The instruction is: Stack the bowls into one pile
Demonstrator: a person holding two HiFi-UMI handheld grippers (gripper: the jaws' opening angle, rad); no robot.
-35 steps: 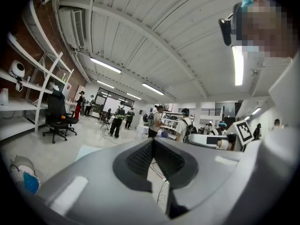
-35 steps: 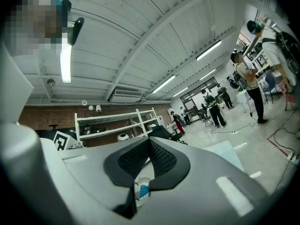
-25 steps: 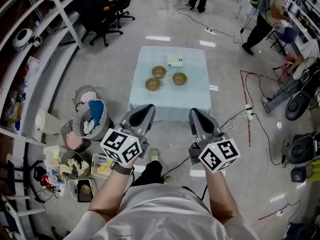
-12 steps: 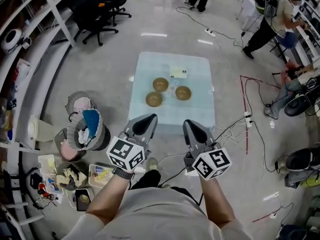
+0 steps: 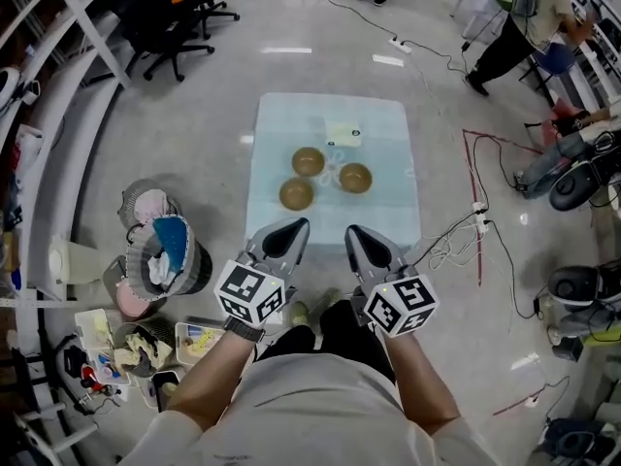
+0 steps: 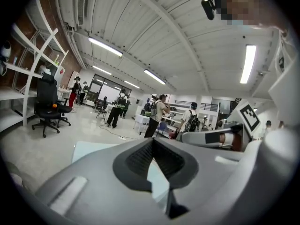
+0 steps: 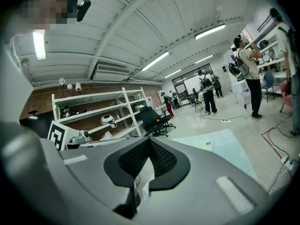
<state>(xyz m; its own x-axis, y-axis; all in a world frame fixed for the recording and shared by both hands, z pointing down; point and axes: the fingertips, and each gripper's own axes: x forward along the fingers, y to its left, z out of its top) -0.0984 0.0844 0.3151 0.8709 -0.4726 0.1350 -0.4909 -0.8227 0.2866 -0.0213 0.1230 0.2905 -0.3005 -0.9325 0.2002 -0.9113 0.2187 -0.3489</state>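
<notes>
Now L gripper (image 5: 301, 224), R gripper (image 5: 350, 230) fingers together, empty, near table (image 5: 281, 124) edge; bowls (image 5: 309, 161) apart.

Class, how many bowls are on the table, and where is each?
3. The far bowl sits near the middle of the table; the left bowl is the nearest one; the right bowl lies beside them. All stand apart; none looks hidden.

Just beyond the tips of the grey left gripper (image 5: 289, 226) and the grey right gripper (image 5: 355, 233), three golden-brown bowls (image 5: 309, 160) sit on a pale blue table (image 5: 281, 124). Both grippers have black pads with a fine ribbed texture. Their cubes (image 5: 250, 292) carry black-and-white square markers.
</notes>
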